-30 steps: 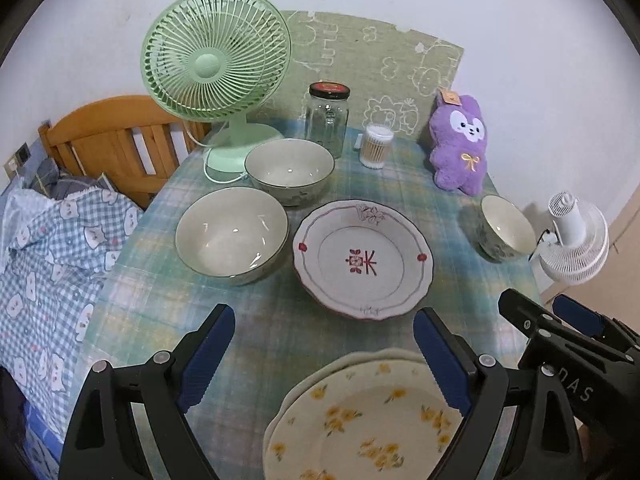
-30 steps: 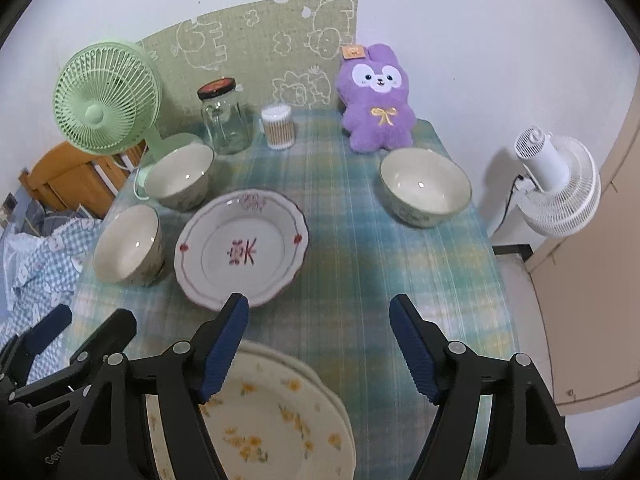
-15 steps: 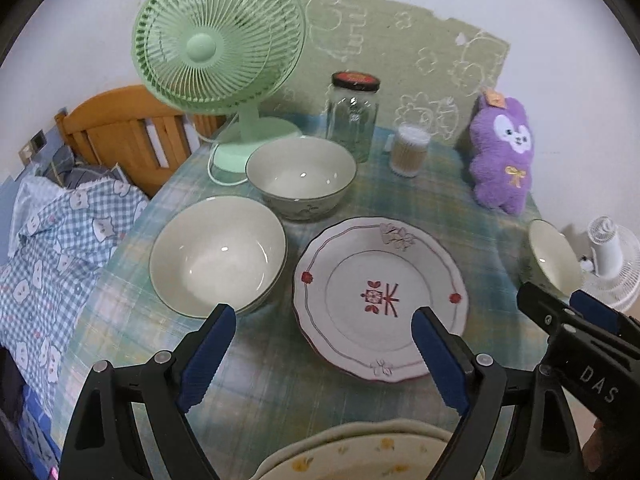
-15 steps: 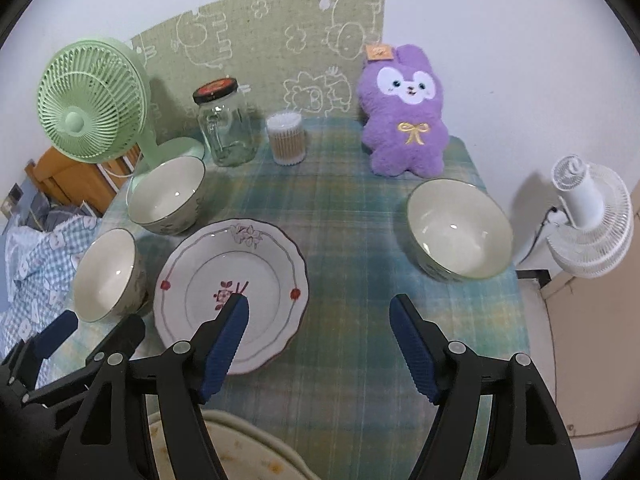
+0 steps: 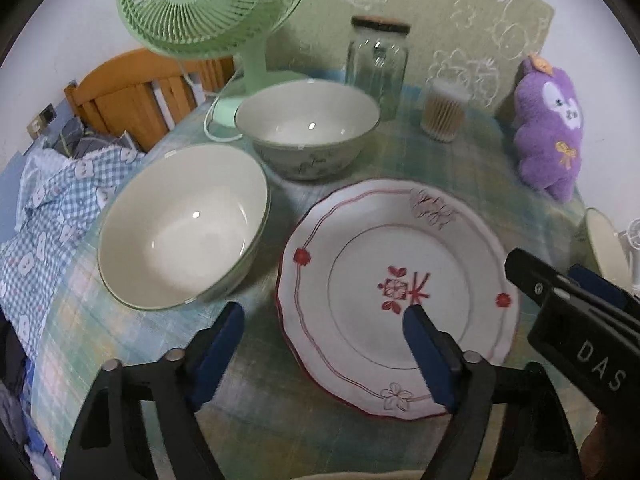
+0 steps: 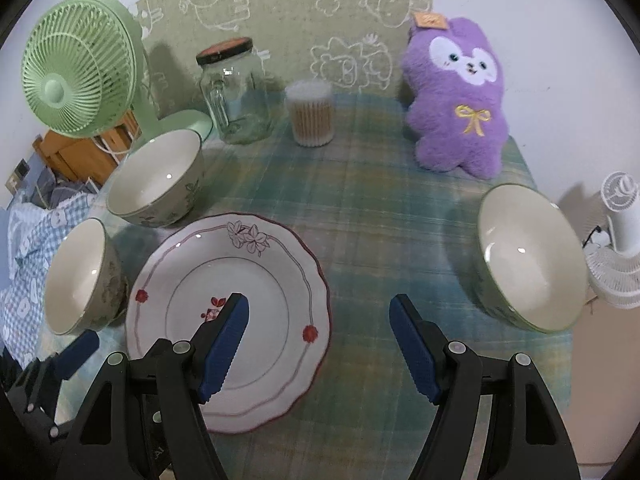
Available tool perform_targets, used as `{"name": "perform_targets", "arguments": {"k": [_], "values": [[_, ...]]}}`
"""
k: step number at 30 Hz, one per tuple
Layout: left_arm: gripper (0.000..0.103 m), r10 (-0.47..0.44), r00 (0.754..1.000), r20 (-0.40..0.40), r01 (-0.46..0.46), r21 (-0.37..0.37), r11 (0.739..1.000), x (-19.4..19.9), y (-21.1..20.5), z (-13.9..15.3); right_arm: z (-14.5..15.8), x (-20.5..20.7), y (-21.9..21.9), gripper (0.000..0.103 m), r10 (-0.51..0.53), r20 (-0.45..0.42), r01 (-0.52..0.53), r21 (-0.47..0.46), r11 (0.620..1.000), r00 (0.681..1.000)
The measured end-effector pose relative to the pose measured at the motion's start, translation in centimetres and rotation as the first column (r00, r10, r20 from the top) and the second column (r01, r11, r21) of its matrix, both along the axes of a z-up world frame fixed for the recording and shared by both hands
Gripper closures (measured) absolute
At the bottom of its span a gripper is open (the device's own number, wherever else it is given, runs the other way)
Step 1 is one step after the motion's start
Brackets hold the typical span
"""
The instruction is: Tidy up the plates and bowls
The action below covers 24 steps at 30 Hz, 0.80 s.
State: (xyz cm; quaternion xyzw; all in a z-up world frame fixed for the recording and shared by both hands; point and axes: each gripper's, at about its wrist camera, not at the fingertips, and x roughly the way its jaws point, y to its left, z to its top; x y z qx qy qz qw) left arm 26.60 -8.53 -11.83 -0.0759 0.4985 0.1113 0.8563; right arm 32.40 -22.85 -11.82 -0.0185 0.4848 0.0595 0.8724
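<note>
Yellow-flowered plates gone from view, plaid tablecloth (image 6: 360,216) (green-blue), white wall (image 6: 540,20)

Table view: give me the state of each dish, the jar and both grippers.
Red-patterned plate: flat on the cloth, empty.
Left near bowl: upright, empty.
Left far bowl: upright, empty.
Right bowl: upright, empty, apart.
Glass jar: lidded.
Left gripper: open, just been closing, holding nothing.
Right gripper: open, holding nothing.
</note>
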Motion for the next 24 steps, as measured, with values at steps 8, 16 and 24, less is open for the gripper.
{"name": "perform_targets", "arguments": {"k": [8, 16, 24], "values": [[0.036, -0.023, 0.998, -0.059, 0.023, -0.002, 1.0, 1.5, -0.4, -2.2, -2.9, 1.6, 0.2, 0.028, 0.0, -0.052, 0.0, 0.0, 1.0, 0.999], [0.038, -0.027, 0.997, -0.07, 0.029, 0.015, 0.999, 2.7, -0.2, -3.0, -5.1, 2.8, 0.2, 0.046, 0.005, -0.114, -0.004, 0.012, 1.0, 0.993], [0.037, -0.025, 0.998, -0.062, 0.027, 0.032, 0.999, 3.0, -0.4, -3.0, -5.2, 2.7, 0.8, 0.068, 0.029, -0.115, -0.028, 0.015, 1.0, 0.993]]}}
